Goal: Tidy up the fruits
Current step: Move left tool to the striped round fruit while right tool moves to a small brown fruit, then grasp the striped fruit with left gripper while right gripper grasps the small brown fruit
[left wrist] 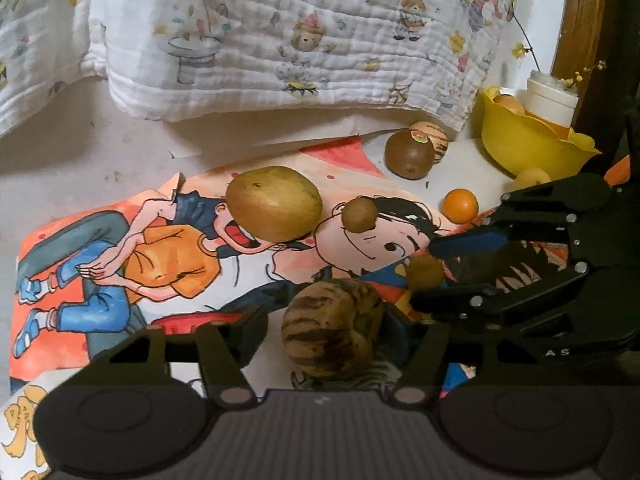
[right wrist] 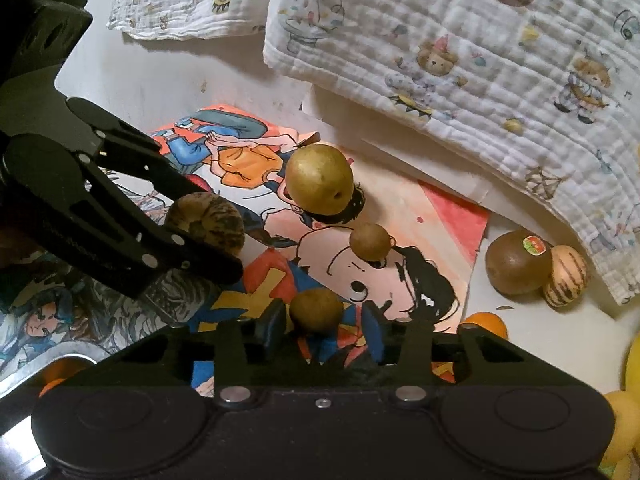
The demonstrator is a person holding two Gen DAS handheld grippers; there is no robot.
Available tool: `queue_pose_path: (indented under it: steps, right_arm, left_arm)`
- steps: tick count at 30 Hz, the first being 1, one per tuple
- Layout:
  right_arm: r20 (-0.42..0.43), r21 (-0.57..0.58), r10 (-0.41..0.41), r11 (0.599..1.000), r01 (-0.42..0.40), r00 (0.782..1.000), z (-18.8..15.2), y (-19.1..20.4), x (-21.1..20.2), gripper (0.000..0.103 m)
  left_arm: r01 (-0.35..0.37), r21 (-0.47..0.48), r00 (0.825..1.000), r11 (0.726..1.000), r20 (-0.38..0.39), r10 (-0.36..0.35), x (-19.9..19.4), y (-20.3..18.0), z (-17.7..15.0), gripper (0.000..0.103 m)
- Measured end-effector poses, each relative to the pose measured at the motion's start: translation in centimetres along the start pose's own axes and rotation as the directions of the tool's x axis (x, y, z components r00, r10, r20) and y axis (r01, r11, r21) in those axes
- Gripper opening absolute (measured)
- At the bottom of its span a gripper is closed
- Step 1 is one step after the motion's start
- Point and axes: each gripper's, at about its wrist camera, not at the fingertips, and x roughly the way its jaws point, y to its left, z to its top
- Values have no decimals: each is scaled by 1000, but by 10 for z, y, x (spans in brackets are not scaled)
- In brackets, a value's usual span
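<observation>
striped tan melon [left wrist: 332, 328] | orange citrus [left wrist: 460, 205] | bowl [left wrist: 532, 144] probably yellow

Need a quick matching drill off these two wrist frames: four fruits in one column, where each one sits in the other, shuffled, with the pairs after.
Things:
1. striped melon
2. small brown fruit
3. kiwi with sticker
4. orange

Places:
A. on the bare table, just off the edge of the cartoon poster
B. between the left gripper's fingers
C. between the right gripper's fingers
D. beside a smaller striped fruit, near the blanket

Pairs: 1-B, 2-C, 3-D, 4-A
</observation>
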Motion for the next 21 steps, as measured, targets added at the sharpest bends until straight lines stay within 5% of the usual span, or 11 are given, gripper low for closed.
queue_pose_path:
  steps: [2, 21]
  right_arm:
    - [-5, 20, 19, 1000, -19, 1000, 1, -2, 1, 36]
    - [13, 74, 46, 996, -47, 999, -10, 4, -23, 31]
  left_arm:
    - [8, 1, 1000, 1000, 0, -8, 0, -1, 1, 55]
    - [-44, -38, 998, 998, -40, 42, -18, -15, -2, 54]
